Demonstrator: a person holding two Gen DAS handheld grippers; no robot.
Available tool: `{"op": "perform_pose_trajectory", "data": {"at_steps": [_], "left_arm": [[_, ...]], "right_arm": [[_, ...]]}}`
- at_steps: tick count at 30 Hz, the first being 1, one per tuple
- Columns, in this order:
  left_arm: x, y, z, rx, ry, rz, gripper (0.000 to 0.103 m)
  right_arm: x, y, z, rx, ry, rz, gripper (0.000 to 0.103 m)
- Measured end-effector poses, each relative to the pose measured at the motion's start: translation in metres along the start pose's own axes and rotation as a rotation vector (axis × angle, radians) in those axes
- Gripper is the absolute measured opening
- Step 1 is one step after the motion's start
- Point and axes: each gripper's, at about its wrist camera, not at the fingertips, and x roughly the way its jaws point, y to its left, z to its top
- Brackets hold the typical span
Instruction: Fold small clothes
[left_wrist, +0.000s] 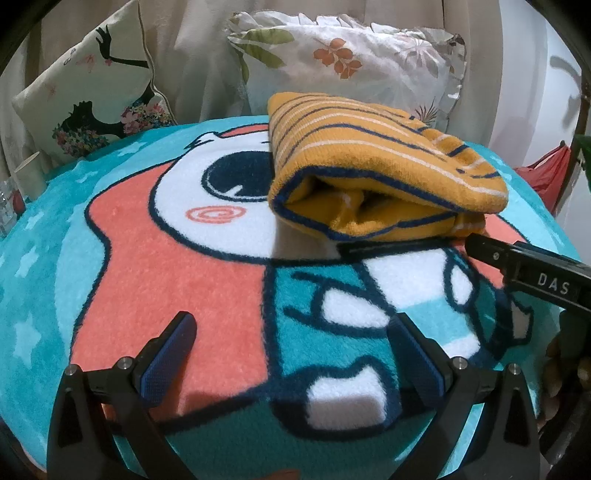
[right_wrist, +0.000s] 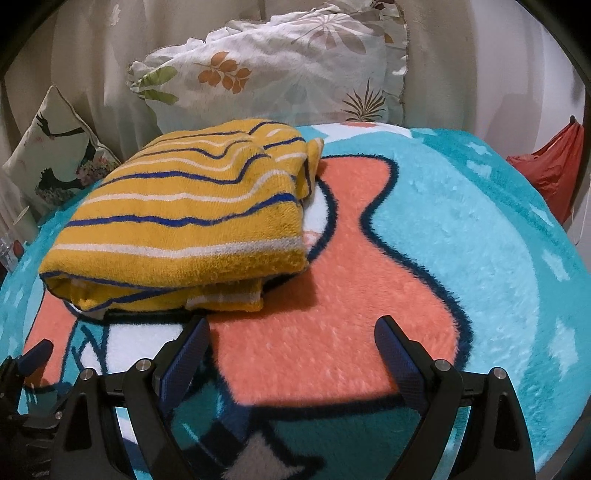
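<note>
The yellow striped garment (right_wrist: 184, 221) lies folded in a thick bundle on the cartoon blanket (right_wrist: 461, 229), near the far side where the flowered pillow (right_wrist: 280, 74) leans. From the right claw (right_wrist: 291, 332) the bundle is ahead and to the left, and its near edge sits just beyond the left fingertip (right_wrist: 195, 332); both fingers stand wide apart and hold nothing. In the left wrist view the same garment (left_wrist: 369, 155) is ahead and to the right of the left claw (left_wrist: 293, 328), well apart from it, and this claw is also wide and empty. Here the open layered edge of the fold looks toward the camera, and the right tool's black body (left_wrist: 535, 273) reaches in low beside the bundle's near right corner. The bundle's long axis seems to run from the near side to the pillows, a little slanted. I judge the right claw is the nearer one, so any last pressing or shifting of the bundle would fall to it, moving forward and leftward.
</note>
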Motion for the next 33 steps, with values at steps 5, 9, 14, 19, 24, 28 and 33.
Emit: {"op": "perform_pose_trajectory", "data": {"at_steps": [5,9,14,19,24,28,33], "left_arm": [[0.001,-0.002,0.001,-0.011,0.001,0.016,0.103],[0.002,-0.002,0.002,-0.020,0.001,0.030,0.103],[0.003,-0.002,0.003,-0.031,-0.001,0.043,0.103],[0.005,-0.003,0.004,-0.039,0.004,0.056,0.103],[0.006,-0.003,0.005,-0.052,0.006,0.070,0.103],[0.007,-0.003,0.006,-0.052,0.006,0.070,0.103],[0.007,-0.003,0.005,-0.053,0.006,0.070,0.103]], "right_arm": [[-0.002,-0.002,0.000,0.007,-0.004,0.030,0.096],[-0.005,-0.009,-0.001,0.041,-0.023,0.071,0.096],[-0.009,-0.019,-0.002,0.095,-0.050,0.141,0.096],[-0.012,-0.027,-0.004,0.136,-0.072,0.221,0.096],[-0.013,-0.035,-0.006,0.174,-0.086,0.301,0.097],[-0.013,-0.043,-0.007,0.217,-0.101,0.352,0.097],[-0.016,-0.046,-0.009,0.240,-0.111,0.376,0.096]]}}
